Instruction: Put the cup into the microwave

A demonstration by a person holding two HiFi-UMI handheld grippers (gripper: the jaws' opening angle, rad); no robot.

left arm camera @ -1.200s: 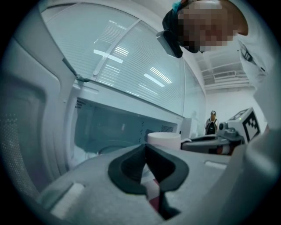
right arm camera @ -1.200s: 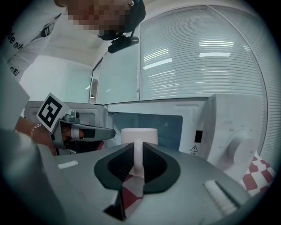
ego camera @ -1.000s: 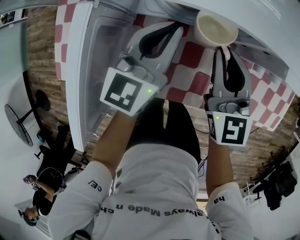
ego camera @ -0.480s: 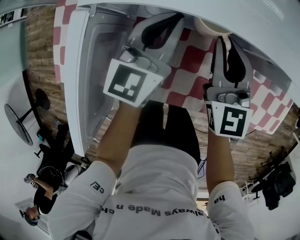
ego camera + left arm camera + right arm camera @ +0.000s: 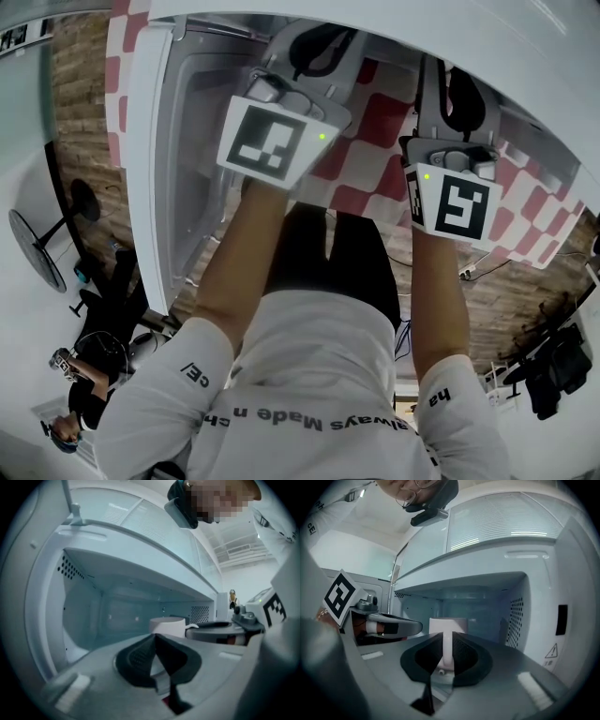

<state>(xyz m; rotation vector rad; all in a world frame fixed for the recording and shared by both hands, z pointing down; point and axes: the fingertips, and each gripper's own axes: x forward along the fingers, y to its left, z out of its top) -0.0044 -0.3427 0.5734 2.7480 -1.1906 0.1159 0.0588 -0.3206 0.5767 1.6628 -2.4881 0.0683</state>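
The white cup (image 5: 447,625) sits in the microwave's cavity (image 5: 487,602), low over its floor. My right gripper (image 5: 447,638) is shut on the cup's handle, which stands upright between the jaws. In the left gripper view the cup (image 5: 166,625) shows just beyond the left gripper (image 5: 154,638), whose jaws are shut on nothing at the cavity's left half. In the head view both the left gripper (image 5: 319,47) and the right gripper (image 5: 459,89) reach under the microwave's top (image 5: 422,28), which hides the cup.
The microwave door (image 5: 150,159) hangs open to the left of my left arm. A red-and-white checked cloth (image 5: 375,159) covers the table below. The cavity's perforated right wall (image 5: 515,620) is near the cup. A person (image 5: 84,375) and a fan (image 5: 37,244) are on the floor at left.
Both grippers have moved forward into the microwave. The cup, seen at the opening's edge a second ago, has passed under the microwave's top and out of the head view.
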